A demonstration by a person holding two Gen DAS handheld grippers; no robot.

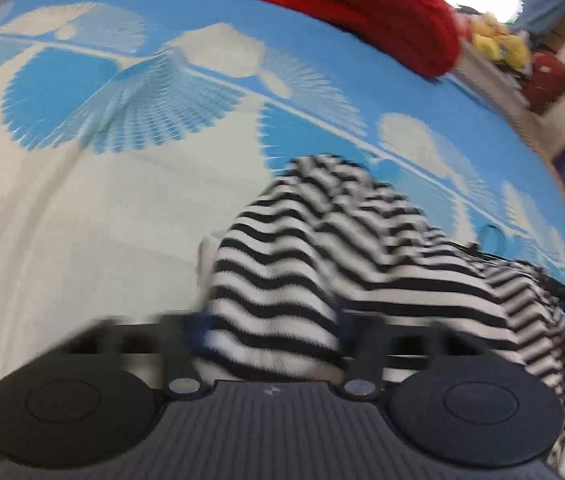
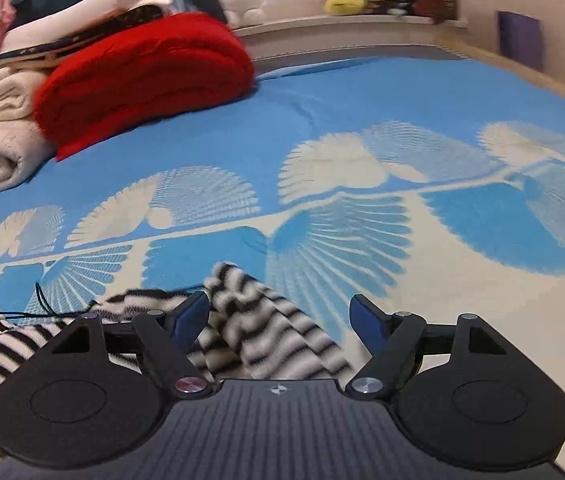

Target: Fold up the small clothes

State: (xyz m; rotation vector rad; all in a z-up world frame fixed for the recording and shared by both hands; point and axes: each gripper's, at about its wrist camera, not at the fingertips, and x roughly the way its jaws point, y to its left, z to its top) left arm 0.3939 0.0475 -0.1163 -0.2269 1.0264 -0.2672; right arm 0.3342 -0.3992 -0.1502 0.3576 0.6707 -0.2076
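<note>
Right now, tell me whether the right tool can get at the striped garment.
Probably yes: the striped garment lies bunched between the open right tool's fingers on the bedspread, with nothing over it.

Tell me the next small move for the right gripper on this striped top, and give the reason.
Probably close the right gripper on the striped top. Its fingers stand apart with a fold of the cloth between them, not pinched, while the left gripper seems already clamped on the bunched cloth above the blue bedspread.
</note>
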